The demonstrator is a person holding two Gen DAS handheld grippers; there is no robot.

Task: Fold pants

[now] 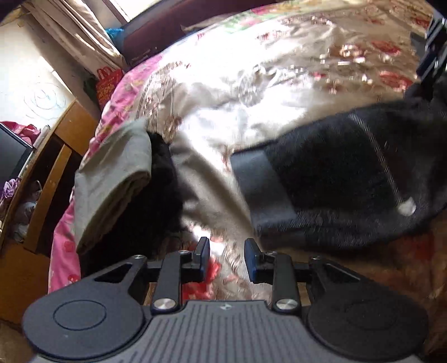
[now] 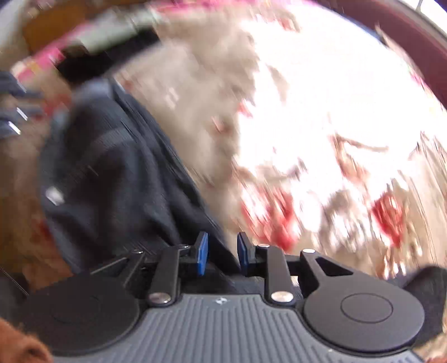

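Dark navy pants (image 1: pixel 335 178) lie folded on the floral bedspread (image 1: pixel 237 92), with a lighter cuff band at their left end and a thin striped side seam. My left gripper (image 1: pixel 226 261) is open and empty, just in front of the pants' near edge. In the right wrist view, which is motion blurred, the same pants (image 2: pixel 111 178) stretch up and left from my right gripper (image 2: pixel 222 255). Its jaws are open, with the pants' edge lying between or just under them. The right gripper also shows at the far right of the left wrist view (image 1: pixel 433 50).
A folded grey-green garment (image 1: pixel 117 178) and a black garment (image 1: pixel 156 190) lie at the bed's left edge. Beyond are a pink sheet (image 1: pixel 64 251), wooden furniture (image 1: pixel 56 156), curtains (image 1: pixel 81 36) and a dark headboard (image 1: pixel 173 25).
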